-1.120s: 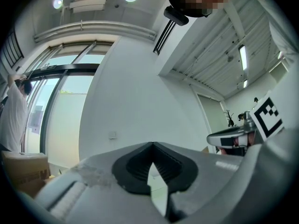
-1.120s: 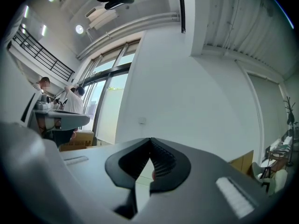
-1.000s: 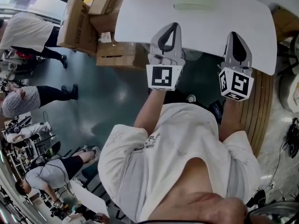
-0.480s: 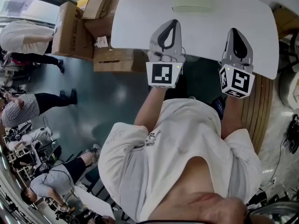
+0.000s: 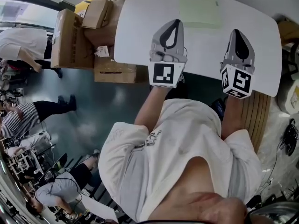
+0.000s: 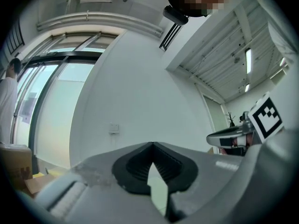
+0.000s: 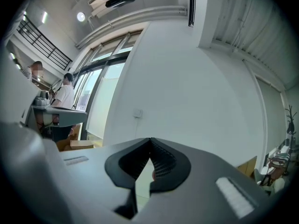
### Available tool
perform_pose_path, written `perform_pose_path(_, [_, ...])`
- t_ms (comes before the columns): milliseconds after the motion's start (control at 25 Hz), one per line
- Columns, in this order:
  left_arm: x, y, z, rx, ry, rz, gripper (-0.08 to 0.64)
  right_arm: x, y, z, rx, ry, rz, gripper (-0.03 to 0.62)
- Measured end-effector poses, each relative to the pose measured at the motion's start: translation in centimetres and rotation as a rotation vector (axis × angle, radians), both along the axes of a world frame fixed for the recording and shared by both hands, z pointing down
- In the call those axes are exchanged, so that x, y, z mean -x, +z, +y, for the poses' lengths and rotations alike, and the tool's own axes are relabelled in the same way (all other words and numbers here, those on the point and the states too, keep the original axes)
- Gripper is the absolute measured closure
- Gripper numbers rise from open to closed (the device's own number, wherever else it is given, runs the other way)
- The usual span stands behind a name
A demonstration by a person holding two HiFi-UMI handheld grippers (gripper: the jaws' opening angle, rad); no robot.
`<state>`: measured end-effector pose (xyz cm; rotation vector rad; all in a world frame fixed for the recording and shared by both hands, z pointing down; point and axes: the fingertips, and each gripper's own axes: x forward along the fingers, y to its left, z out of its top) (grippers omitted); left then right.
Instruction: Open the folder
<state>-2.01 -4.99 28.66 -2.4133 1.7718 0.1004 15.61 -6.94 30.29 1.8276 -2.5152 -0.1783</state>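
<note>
Head view: left gripper (image 5: pixel 176 22) and right gripper (image 5: pixel 235 32) reach over the bench's (image 5: pixel 140 27) near edge; the folder (image 5: pixel 198 6) is at the far edge.
I read both sets of jaws as together, with nothing between them. The pale green folder lies flat beyond both grippers, well apart from them.

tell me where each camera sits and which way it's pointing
Head view: on the person's head, looking steeply down at the white table and flat pale green folder; light shirt, forearms, left hand-held gripper and right hand-held gripper show.
Left gripper view: rides that gripper, facing level at a white wall past its own shut jaws.
Right gripper view: likewise, own jaws shut.
Shared: both gripper views face that wall.
</note>
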Motion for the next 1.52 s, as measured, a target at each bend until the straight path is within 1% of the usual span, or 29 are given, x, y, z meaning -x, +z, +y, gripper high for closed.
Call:
perform_pose_path(160, [1.7, 0.2, -3.6, 0.013, 0.021, -0.007, 0.566, 1.7, -0.4, -3.2, -0.004, 0.016, 0.013, 0.591])
perform_pose_path(320, [3.6, -0.7, -6.5, -0.017, 0.042, -0.015, 0.566, 2.9, -1.0, -5.7, -0.017, 0.046, 0.010, 0.591])
perform_pose_path(400, [4.4, -1.2, -7.5, -0.020, 0.042, -0.003, 0.566, 3.7, -1.5, -6.7, -0.025, 0.054, 0.009, 0.591])
perform_pose_path(640, [4.8, -0.9, -10.4, -0.003, 0.086, 0.023, 0.566, 4.6, -2.3, -8.8, -0.034, 0.087, 0.024, 0.591])
perform_pose_path(800, [3.9, -0.5, -12.3, 0.005, 0.107, 0.033, 0.566, 3.9, -2.2, -9.9, -0.026, 0.103, 0.035, 0.591])
perform_pose_path(1000, [1.7, -0.1, -13.9, 0.009, 0.123, 0.035, 0.566, 1.7, -1.7, -11.4, -0.021, 0.122, 0.057, 0.591])
perform_pose_path(1120, [0.6, 0.3, -14.9, 0.016, 0.114, 0.028, 0.566, 0.4, -1.3, -12.7, -0.013, 0.117, 0.041, 0.591])
perform_pose_path(1240, [-0.6, 0.7, -15.4, 0.015, 0.112, 0.011, 0.566, -0.8, -0.7, -13.7, -0.001, 0.114, 0.043, 0.591])
perform_pose_path(1360, [-1.7, 0.9, -15.9, 0.023, 0.106, 0.013, 0.566, -2.0, -0.2, -14.5, 0.009, 0.108, 0.037, 0.591])
perform_pose_path(1520, [-3.0, 0.8, -16.5, 0.020, 0.101, 0.007, 0.566, -3.1, 1.3, -15.5, 0.052, 0.092, 0.030, 0.591])
